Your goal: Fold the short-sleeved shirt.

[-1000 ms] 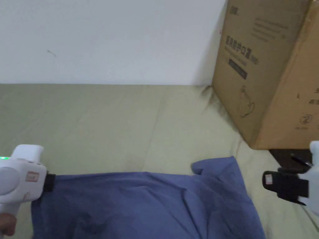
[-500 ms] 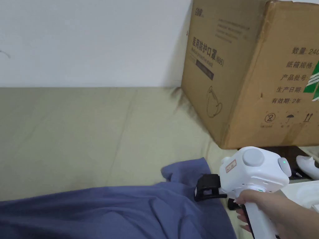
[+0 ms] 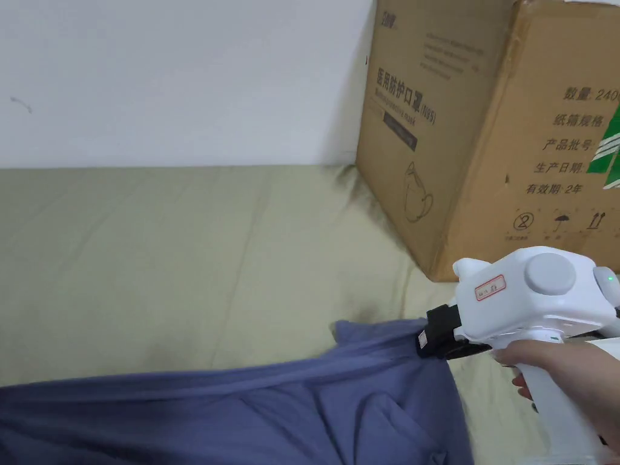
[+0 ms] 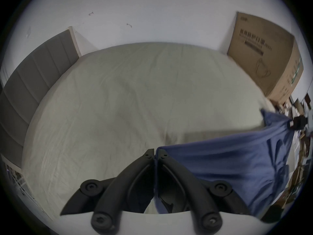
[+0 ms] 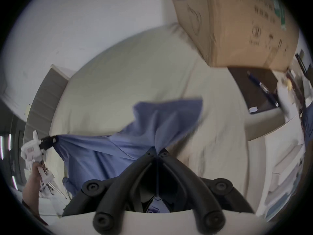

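The blue short-sleeved shirt [image 3: 242,412] hangs stretched above the bed [image 3: 181,254], pinched at two points along its upper edge. The right hand-held gripper [image 3: 427,339] has its jaws closed on the cloth beside a sleeve that sticks up past the tips; in the right gripper view the jaws [image 5: 156,151] meet on a bunched ridge of fabric. The left hand-held gripper [image 4: 155,152] is likewise clamped on the opposite corner, with the cloth running off to its right toward the other tool [image 4: 295,125].

The step in hand looks like spreading the shirt so it can be laid flat on the bed before any fold. To do that well, the two grips should pull apart evenly until the top edge is taut and level, then lower together so the body settles first without creasing. The folds under the right-hand grip suggest the cloth is gathered there, so it may need smoothing once it is down. The cardboard box [image 3: 496,133] stands near the right hand-held gripper, so the spread should drift away from it.
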`<state>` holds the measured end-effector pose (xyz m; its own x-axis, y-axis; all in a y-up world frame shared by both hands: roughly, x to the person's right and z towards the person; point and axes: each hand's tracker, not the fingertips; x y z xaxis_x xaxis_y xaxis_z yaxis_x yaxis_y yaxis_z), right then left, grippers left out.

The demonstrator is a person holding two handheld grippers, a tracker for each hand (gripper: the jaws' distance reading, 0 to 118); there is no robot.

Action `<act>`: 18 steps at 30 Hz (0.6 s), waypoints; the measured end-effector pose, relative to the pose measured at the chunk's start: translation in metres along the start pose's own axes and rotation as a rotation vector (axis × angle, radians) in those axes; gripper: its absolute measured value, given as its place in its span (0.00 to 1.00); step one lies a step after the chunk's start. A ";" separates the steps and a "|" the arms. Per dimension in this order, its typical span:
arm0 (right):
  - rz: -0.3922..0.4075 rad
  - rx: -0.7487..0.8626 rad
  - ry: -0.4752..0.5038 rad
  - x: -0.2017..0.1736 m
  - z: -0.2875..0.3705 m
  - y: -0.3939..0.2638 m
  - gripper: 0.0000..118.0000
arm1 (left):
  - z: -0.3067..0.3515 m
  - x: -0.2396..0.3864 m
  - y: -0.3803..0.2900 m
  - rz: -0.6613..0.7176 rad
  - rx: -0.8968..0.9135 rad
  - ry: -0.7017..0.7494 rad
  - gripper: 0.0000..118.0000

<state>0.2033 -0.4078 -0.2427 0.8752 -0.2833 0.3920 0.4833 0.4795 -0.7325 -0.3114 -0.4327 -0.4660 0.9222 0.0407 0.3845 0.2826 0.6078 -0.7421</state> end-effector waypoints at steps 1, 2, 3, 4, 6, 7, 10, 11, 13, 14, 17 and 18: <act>0.018 0.023 -0.004 -0.005 0.017 -0.001 0.00 | 0.015 -0.002 0.004 0.008 0.016 -0.008 0.01; 0.023 0.046 -0.004 -0.009 0.035 -0.002 0.00 | 0.031 -0.003 0.009 0.008 0.039 -0.020 0.01; 0.027 0.072 -0.004 -0.012 0.052 -0.002 0.00 | 0.047 -0.004 0.014 0.004 0.058 -0.027 0.01; 0.027 0.112 -0.003 -0.018 0.072 -0.005 0.00 | 0.065 -0.005 0.019 -0.002 0.084 -0.033 0.01; 0.024 0.165 0.017 -0.024 0.110 -0.007 0.00 | 0.105 -0.005 0.028 -0.019 0.143 -0.044 0.01; 0.028 0.194 0.022 -0.028 0.131 -0.007 0.00 | 0.126 -0.005 0.033 -0.029 0.177 -0.043 0.01; 0.045 0.265 0.040 -0.040 0.188 -0.007 0.00 | 0.186 -0.008 0.048 -0.047 0.267 -0.054 0.01; 0.060 0.292 0.039 -0.047 0.209 -0.007 0.00 | 0.208 -0.009 0.053 -0.047 0.296 -0.062 0.01; 0.092 0.349 0.039 -0.057 0.244 -0.004 0.00 | 0.246 -0.008 0.061 -0.059 0.351 -0.067 0.01; 0.105 0.376 0.036 -0.063 0.262 -0.003 0.00 | 0.265 -0.007 0.065 -0.071 0.381 -0.066 0.01; 0.131 0.443 0.030 -0.078 0.307 0.003 0.00 | 0.310 -0.003 0.074 -0.112 0.455 -0.049 0.01; 0.137 0.455 0.030 -0.083 0.318 0.005 0.00 | 0.321 -0.002 0.076 -0.120 0.472 -0.043 0.01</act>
<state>0.1396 -0.1173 -0.1018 0.9337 -0.2133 0.2877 0.3293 0.8271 -0.4554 -0.3769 -0.1316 -0.3472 0.8759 -0.0255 0.4818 0.2271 0.9028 -0.3652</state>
